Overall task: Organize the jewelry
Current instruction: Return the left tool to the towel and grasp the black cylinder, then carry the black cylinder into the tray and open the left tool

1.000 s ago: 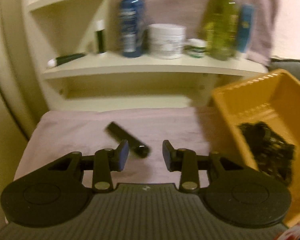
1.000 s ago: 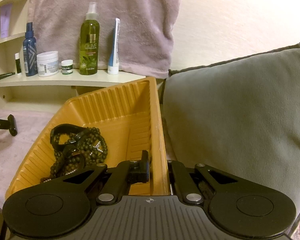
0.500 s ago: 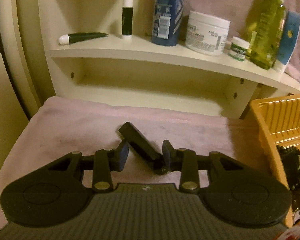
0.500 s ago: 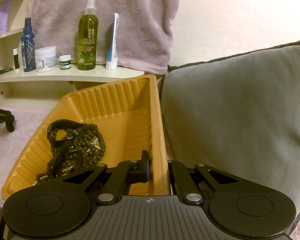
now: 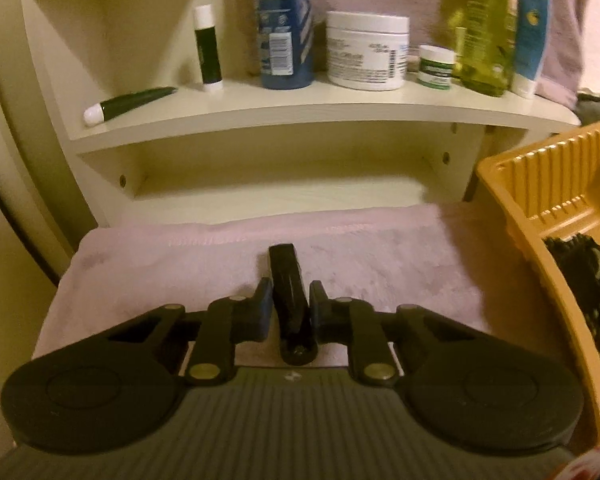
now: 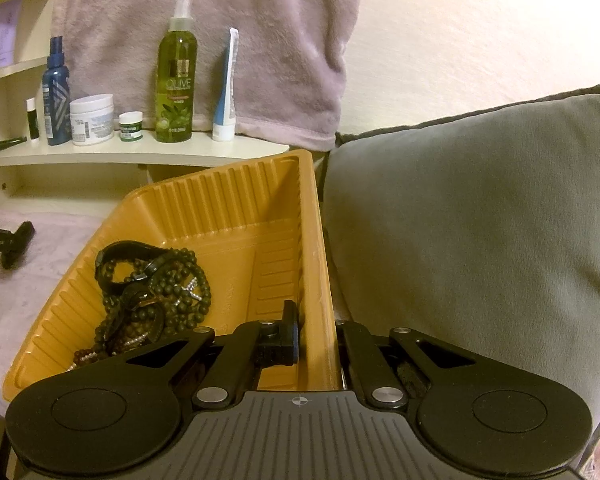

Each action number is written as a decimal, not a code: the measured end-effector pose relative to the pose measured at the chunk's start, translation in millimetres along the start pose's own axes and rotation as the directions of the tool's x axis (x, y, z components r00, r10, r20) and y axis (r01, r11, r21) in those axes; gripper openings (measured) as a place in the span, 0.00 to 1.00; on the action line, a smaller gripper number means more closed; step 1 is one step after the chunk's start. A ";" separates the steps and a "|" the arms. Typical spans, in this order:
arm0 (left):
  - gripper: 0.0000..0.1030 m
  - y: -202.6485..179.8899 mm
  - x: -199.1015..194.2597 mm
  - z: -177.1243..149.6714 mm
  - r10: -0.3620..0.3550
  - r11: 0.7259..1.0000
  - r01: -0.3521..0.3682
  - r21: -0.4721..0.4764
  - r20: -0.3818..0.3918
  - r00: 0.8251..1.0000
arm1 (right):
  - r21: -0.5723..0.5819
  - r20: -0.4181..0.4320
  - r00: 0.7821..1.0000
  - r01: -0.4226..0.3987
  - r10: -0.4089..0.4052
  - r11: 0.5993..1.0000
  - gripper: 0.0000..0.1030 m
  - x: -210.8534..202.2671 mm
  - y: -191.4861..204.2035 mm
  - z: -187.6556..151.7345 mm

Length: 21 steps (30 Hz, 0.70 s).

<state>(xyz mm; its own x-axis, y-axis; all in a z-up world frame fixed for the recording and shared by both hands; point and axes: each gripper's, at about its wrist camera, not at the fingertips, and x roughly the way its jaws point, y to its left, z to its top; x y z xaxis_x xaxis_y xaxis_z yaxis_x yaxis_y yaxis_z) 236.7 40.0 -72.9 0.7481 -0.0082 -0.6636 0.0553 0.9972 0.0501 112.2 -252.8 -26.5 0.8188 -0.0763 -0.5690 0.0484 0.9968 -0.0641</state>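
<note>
Covering surface: pink towel (image 5: 172, 264); shelf (image 5: 300, 108) behind.

The right tool (image 6: 315, 338) pinches the ribbed orange plastic tray's (image 6: 228, 208) right wall; dark beaded jewelry (image 6: 152, 292) lies inside the tray.

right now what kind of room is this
Probably a bedroom or dressing corner at home: a shelf of toiletries such as an olive spray bottle, a grey cushion, and a tray holding bead jewelry.

Cream shelf unit (image 5: 308, 108) against a pale wall (image 6: 480, 24), grey cushion (image 6: 480, 216) beside, warm dim light.
</note>
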 end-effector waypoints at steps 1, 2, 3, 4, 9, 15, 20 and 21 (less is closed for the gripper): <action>0.15 -0.3 -3.0 0.0 -0.005 1.000 0.004 0.012 0.004 1.000 | 0.000 0.000 1.000 0.000 0.000 1.000 0.03 -0.1 0.2 0.0; 0.15 -0.7 -6.9 -0.2 -0.009 1.000 0.009 0.023 0.008 1.000 | 0.001 0.001 1.000 0.000 0.000 1.000 0.03 -0.2 0.2 -0.2; 0.15 -0.9 -9.8 -0.5 -0.014 0.999 0.014 0.031 0.011 1.000 | 0.001 0.002 1.000 0.000 0.000 1.000 0.03 -0.3 0.4 -0.4; 0.15 -0.7 -13.3 -0.8 -0.021 0.999 0.020 0.035 0.012 1.000 | 0.001 0.002 1.000 -0.001 0.001 1.000 0.03 -0.4 0.4 -0.3; 0.15 -6.3 -33.4 -1.6 -0.072 0.996 0.070 0.053 0.022 0.997 | 0.001 0.010 1.000 -0.004 0.004 1.000 0.03 -1.8 1.1 -0.2; 0.15 -22.5 -57.0 -2.0 -0.154 0.987 0.151 0.060 0.035 0.987 | 0.000 0.018 1.000 -0.008 0.008 1.000 0.03 -3.5 0.8 -0.6; 0.15 -41.4 -74.4 2.6 -0.231 0.971 0.227 0.073 0.050 0.972 | 0.000 0.022 1.000 -0.010 0.010 1.000 0.03 -3.5 0.8 -0.4; 0.15 -45.6 -78.0 4.4 -0.250 0.966 0.246 0.074 0.055 0.967 | 0.001 0.022 1.000 -0.010 0.010 1.000 0.03 -3.4 0.7 -0.4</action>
<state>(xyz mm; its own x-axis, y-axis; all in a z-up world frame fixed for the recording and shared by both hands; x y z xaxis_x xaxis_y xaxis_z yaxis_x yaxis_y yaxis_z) 178.7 -5.1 -20.2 0.7455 -0.2617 -0.6129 0.2867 0.9562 -0.0595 109.2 -251.9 -24.9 0.8316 -0.0656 -0.5515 0.0405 0.9975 -0.0576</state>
